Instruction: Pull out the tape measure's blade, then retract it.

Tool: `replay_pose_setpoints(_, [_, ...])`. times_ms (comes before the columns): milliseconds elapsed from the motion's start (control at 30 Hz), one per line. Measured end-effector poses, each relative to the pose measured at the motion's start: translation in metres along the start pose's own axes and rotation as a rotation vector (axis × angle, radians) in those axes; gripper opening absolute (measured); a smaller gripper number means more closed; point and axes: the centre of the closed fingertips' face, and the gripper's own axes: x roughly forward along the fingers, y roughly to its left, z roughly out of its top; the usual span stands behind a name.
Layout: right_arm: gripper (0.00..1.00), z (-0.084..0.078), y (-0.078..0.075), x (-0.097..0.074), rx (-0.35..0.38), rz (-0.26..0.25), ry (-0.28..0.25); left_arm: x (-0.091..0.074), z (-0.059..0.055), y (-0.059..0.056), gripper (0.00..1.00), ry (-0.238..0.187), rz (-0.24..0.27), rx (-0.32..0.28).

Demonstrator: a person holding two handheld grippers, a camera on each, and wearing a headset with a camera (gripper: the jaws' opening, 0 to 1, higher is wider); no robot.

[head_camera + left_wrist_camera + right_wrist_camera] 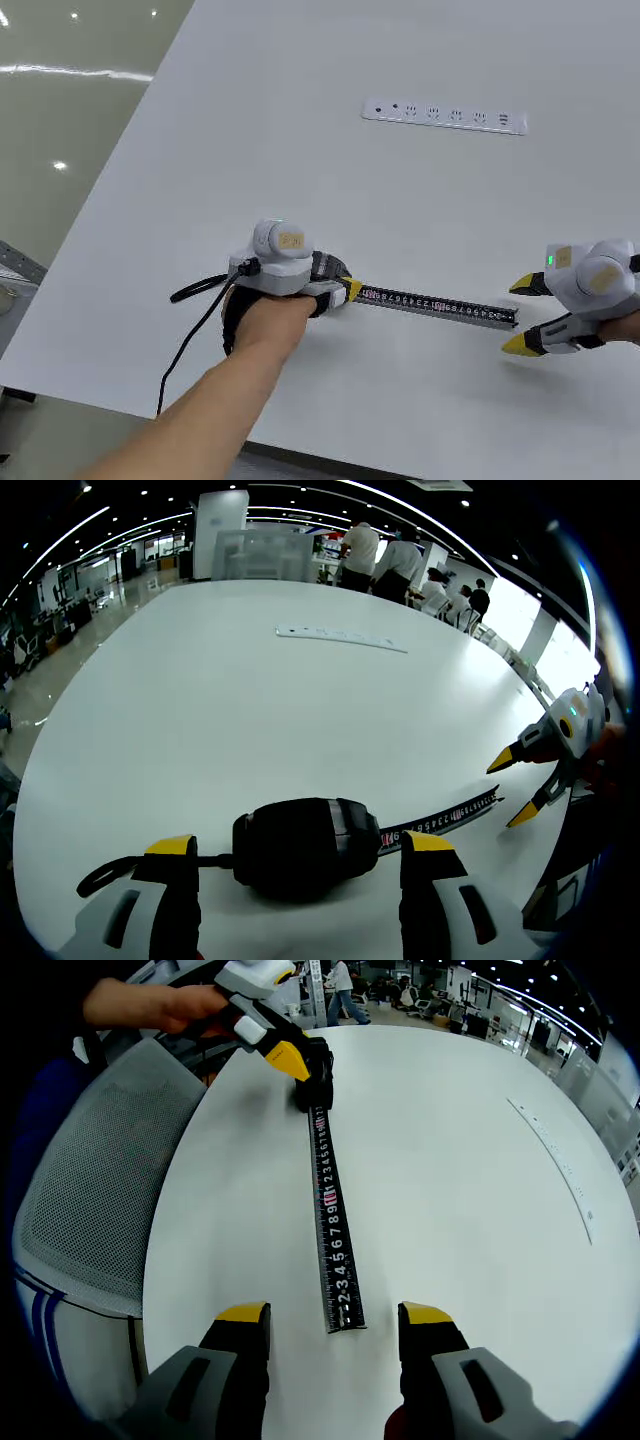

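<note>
Firstly, the head view. I find the tape measure (326, 266) on the white table (300, 130), its case at the tip of the left gripper (340, 280). The blade (440, 305) lies flat, drawn out to the right, and its end rests between the yellow tips of the right gripper (523, 315). Those jaws stand wide and touch nothing. A power strip (443, 115) lies well apart, farther up the table. A black cable (190, 330) trails off the left gripper.

Next, the left gripper view. The case (305, 848) sits between the two jaws, close on both sides. I cannot tell whether the pads press it or merely bracket it. The blade runs off to the right toward the right gripper (512, 790), which is spread open around the blade's end.

Lastly, the right gripper view. The blade's end (345, 1322) lies on the table between my own jaws, apart from both. The numbered strip runs straight away to the case (320, 1080), where the left gripper (303, 1065) sits. A mesh chair (90, 1180) stands at the table edge.

Assessment: the pulling-out looks done or nearly so, since a good length is out. Retraction is not yet begun. Nothing holds the blade's end, so I judge a lock or the left jaws hold it out. What is left is to let the blade run back into the case.
</note>
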Motion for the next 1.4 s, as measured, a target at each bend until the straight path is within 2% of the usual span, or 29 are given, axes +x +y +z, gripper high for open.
replay_pose_setpoints(167, [0.39,-0.003,-0.002,0.003,-0.032,0.016,0.0,0.005,0.001,0.001,0.77,0.004,0.005,0.001])
replay_pose_setpoints(333, [0.35,-0.006,-0.003,0.004,-0.049,0.023,0.011,0.006,0.002,0.001,0.76,0.001,0.011,0.004])
replay_pose_setpoints(533, [0.27,-0.011,-0.003,0.009,-0.116,0.029,0.033,0.009,0.001,0.003,0.73,-0.012,0.028,0.008])
replay_pose_setpoints(700, [0.23,-0.014,-0.003,0.01,-0.142,0.035,0.045,0.011,-0.001,0.002,0.71,-0.018,0.028,0.015])
replay_pose_setpoints(1033, [0.14,-0.013,-0.006,0.011,-0.15,0.036,0.035,0.012,0.001,0.001,0.7,-0.035,0.032,0.016])
replay_pose_setpoints(1400, [0.13,-0.013,-0.007,0.011,-0.143,0.035,0.035,0.012,-0.002,-0.002,0.67,-0.062,0.04,0.011])
